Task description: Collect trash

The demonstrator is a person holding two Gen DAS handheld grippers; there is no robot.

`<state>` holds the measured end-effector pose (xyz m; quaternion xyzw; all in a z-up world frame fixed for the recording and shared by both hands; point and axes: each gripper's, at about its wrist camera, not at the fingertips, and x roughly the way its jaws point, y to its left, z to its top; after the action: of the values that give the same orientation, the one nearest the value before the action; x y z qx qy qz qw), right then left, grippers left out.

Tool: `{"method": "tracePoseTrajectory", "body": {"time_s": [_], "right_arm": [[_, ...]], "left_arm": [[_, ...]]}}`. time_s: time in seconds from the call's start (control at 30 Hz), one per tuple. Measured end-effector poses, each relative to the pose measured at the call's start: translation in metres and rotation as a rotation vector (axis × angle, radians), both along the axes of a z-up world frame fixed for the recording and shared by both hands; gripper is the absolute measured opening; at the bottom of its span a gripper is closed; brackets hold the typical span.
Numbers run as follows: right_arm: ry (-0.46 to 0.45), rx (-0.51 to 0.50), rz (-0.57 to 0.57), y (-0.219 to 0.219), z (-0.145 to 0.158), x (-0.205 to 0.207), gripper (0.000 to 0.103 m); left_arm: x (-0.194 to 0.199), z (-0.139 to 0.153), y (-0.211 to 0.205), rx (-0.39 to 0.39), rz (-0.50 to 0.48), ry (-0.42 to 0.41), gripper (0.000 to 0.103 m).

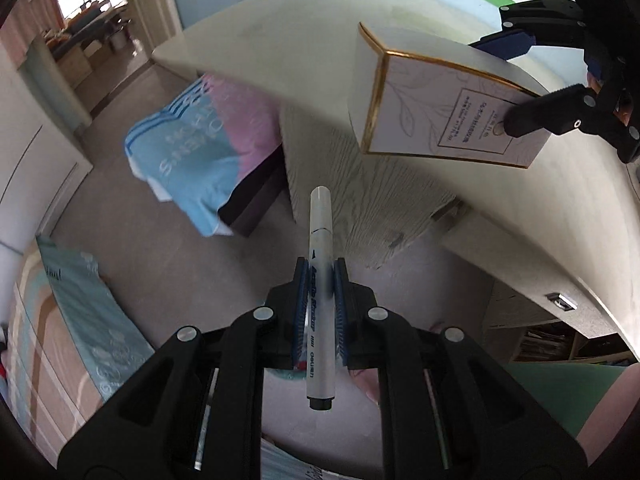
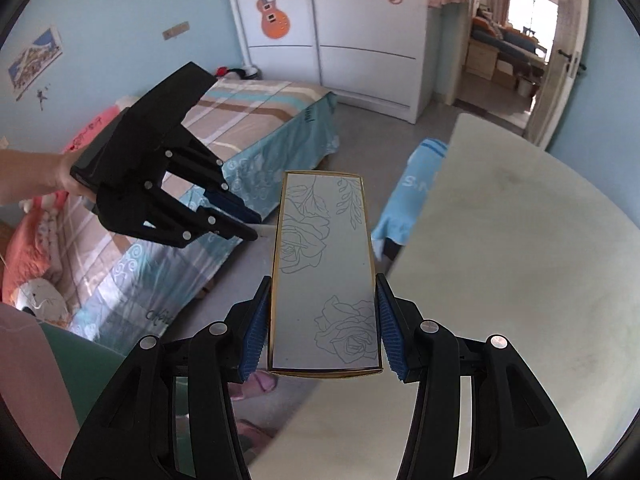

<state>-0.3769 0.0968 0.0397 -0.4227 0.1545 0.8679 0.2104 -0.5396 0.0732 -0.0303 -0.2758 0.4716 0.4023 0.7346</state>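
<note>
My left gripper (image 1: pixel 321 276) is shut on a white marker pen (image 1: pixel 320 264) that points forward, held in the air over the floor beside the desk. My right gripper (image 2: pixel 324 292) is shut on a white gold-edged box with rose line drawings (image 2: pixel 324 272), held above the desk edge. In the left wrist view the same box (image 1: pixel 436 108) hangs at the upper right with the right gripper (image 1: pixel 516 80) clamped on its far end. In the right wrist view the left gripper (image 2: pixel 250 224) is at the left, its tips close to the box; the pen is hidden there.
A pale desk top (image 2: pixel 520 260) fills the right. A stool draped with a blue and pink cloth (image 1: pixel 200 148) stands on the floor by the desk. A bed with a teal striped cover (image 2: pixel 240 128) is at the left, a white wardrobe (image 2: pixel 360 40) behind.
</note>
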Motion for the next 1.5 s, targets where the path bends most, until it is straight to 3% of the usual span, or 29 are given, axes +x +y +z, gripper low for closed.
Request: {"method": "tracePoseTrajectory", "body": {"time_s": [0.17, 0.37, 0.57, 0.87, 0.9, 0.93, 0.97, 1.0, 1.5], "right_arm": [[-0.034, -0.101, 0.019, 0.004, -0.043, -0.074, 0.050], [-0.108, -0.237, -0.036, 0.006, -0.115, -0.130, 0.050], [-0.203, -0.327, -0.057, -0.005, -0.189, -0.160, 0.050], [-0.286, -0.422, -0.118, 0.005, -0.279, -0.171, 0.052], [-0.287, -0.431, -0.119, 0.008, -0.286, -0.171, 0.053], [-0.292, -0.448, -0.123, 0.010, -0.292, -0.173, 0.063], [-0.298, -0.444, -0.131, 0.012, -0.294, -0.174, 0.079], [-0.302, -0.425, -0.137, 0.014, -0.294, -0.174, 0.083], [-0.282, -0.392, -0.148, 0.024, -0.281, -0.168, 0.088]], "left_arm": [[-0.057, -0.051, -0.020, -0.096, 0.073, -0.008, 0.011], [-0.087, -0.118, -0.018, -0.199, 0.154, -0.034, 0.011], [-0.106, -0.174, -0.016, -0.275, 0.187, -0.044, 0.011], [-0.112, -0.246, -0.013, -0.352, 0.190, -0.028, 0.011], [-0.111, -0.251, -0.012, -0.359, 0.192, -0.018, 0.019], [-0.110, -0.256, -0.012, -0.360, 0.197, -0.003, 0.028], [-0.109, -0.257, -0.013, -0.351, 0.203, 0.010, 0.056], [-0.109, -0.259, -0.013, -0.336, 0.212, 0.025, 0.070], [-0.124, -0.252, -0.012, -0.323, 0.241, 0.039, 0.074]]}}
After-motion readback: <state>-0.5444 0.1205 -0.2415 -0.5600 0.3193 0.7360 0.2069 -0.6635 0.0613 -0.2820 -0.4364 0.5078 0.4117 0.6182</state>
